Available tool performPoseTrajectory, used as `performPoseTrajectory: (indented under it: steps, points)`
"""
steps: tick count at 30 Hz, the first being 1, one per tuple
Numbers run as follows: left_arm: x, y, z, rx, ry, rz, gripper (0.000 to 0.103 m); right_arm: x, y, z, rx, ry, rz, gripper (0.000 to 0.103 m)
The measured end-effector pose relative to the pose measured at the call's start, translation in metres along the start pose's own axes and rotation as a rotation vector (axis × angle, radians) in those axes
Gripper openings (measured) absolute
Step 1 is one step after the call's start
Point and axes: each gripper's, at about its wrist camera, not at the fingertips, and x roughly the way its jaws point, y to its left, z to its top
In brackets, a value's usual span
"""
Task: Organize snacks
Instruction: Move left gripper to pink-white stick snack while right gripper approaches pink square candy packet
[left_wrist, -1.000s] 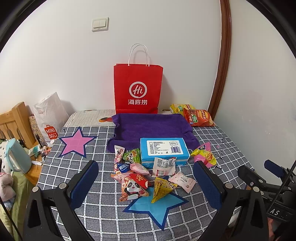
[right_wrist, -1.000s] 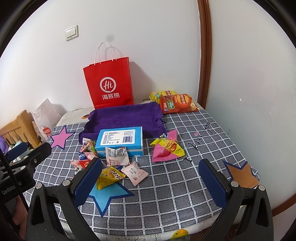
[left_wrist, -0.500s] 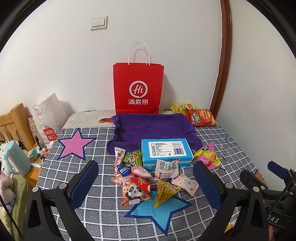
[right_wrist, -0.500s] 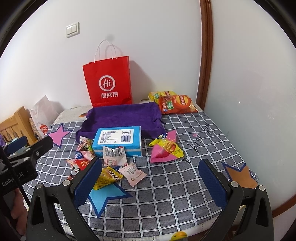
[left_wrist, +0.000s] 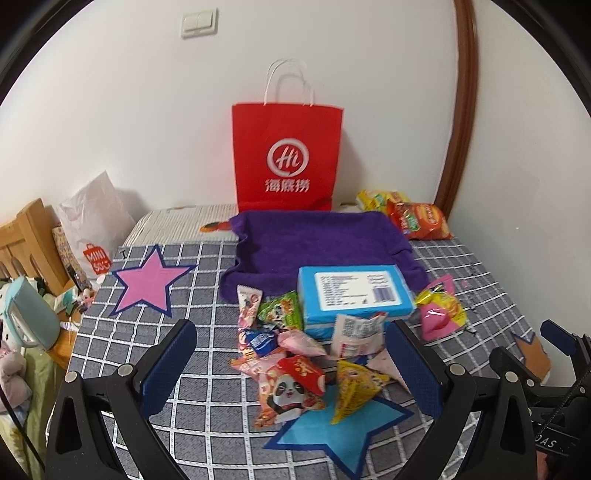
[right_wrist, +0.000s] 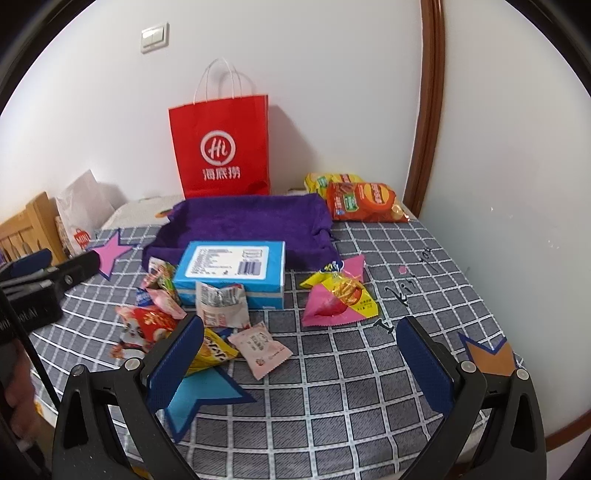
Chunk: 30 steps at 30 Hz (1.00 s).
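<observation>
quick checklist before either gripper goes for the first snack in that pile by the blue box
1. Left gripper open and empty: ok.
2. Right gripper open and empty: ok.
3. Snack pile in view of both cameras: ok.
4. Panda packet on top and free to lift: ok.
5. Yellow triangle packet clear of neighbours: not ok, it touches the panda packet.
6. Purple towel bare for drop-off: ok, though whether it is the intended spot: cannot tell.
</observation>
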Motion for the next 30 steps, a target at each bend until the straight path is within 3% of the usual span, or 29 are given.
performPoseTrajectory:
  steps: [4,7,12,16,26,28,30]
  points:
    - [0.021,0.014,-0.004,-0.010,0.043,0.030,0.102,0.034,0.001,-0.013,-0.040,0.049,0.000,0.101]
    - [0.036,0.025,-0.008,-0.023,0.071,0.045,0.101,0.061,0.003,-0.024,-0.060,0.106,0.030,0.092]
    - [0.056,0.042,-0.017,-0.046,0.119,0.028,0.094,0.104,0.005,-0.038,-0.068,0.186,0.088,0.089]
    - [0.063,0.050,-0.022,-0.046,0.134,0.020,0.094,0.129,0.012,-0.046,-0.099,0.226,0.109,0.086]
    - [0.081,0.072,-0.027,-0.078,0.163,0.002,0.094,0.163,0.024,-0.052,-0.132,0.244,0.141,0.084]
    - [0.085,0.075,-0.028,-0.091,0.174,-0.006,0.094,0.167,0.025,-0.050,-0.130,0.242,0.150,0.079]
    - [0.089,0.076,-0.029,-0.092,0.179,-0.009,0.094,0.166,0.025,-0.050,-0.132,0.238,0.165,0.061]
